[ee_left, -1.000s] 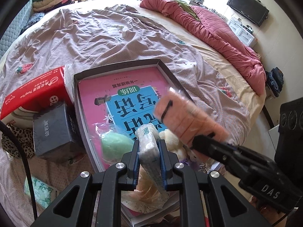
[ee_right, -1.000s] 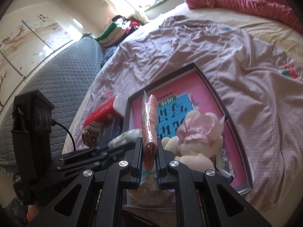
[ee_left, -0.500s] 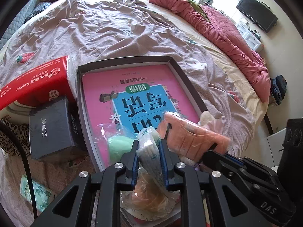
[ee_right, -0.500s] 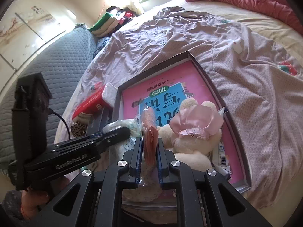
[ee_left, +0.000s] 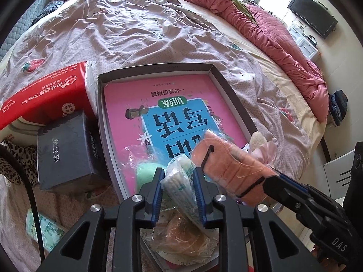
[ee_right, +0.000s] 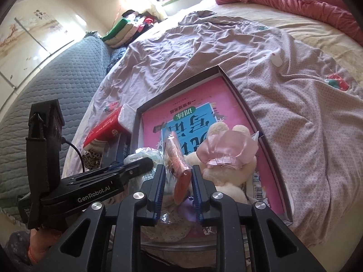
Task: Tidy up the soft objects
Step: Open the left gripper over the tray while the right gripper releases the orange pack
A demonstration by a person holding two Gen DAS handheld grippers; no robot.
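Note:
My left gripper (ee_left: 179,181) holds a white-green wrapped soft pack (ee_left: 181,181) between its pads, low over the near end of a dark tray (ee_left: 158,68) with a pink book (ee_left: 158,99) in it. My right gripper (ee_right: 175,181) has an orange wrapped cloth (ee_right: 179,170) between its fingers, which stand wider apart than before, beside a cream plush toy in a pink dress (ee_right: 224,158). The orange cloth also shows in the left wrist view (ee_left: 229,165). A green soft item (ee_left: 145,172) lies in the tray.
A red tissue pack (ee_left: 45,93) and a dark box (ee_left: 65,149) lie left of the tray on the purple bedspread (ee_left: 136,29). A bagged bun (ee_left: 183,235) lies under the grippers. A red quilt (ee_left: 272,29) lies far right. A grey headboard (ee_right: 56,86) is at left.
Both grippers have lowered toward the tray's near end. The right gripper's fingers have spread apart around the orange cloth. The left gripper's jaws look slightly wider too.

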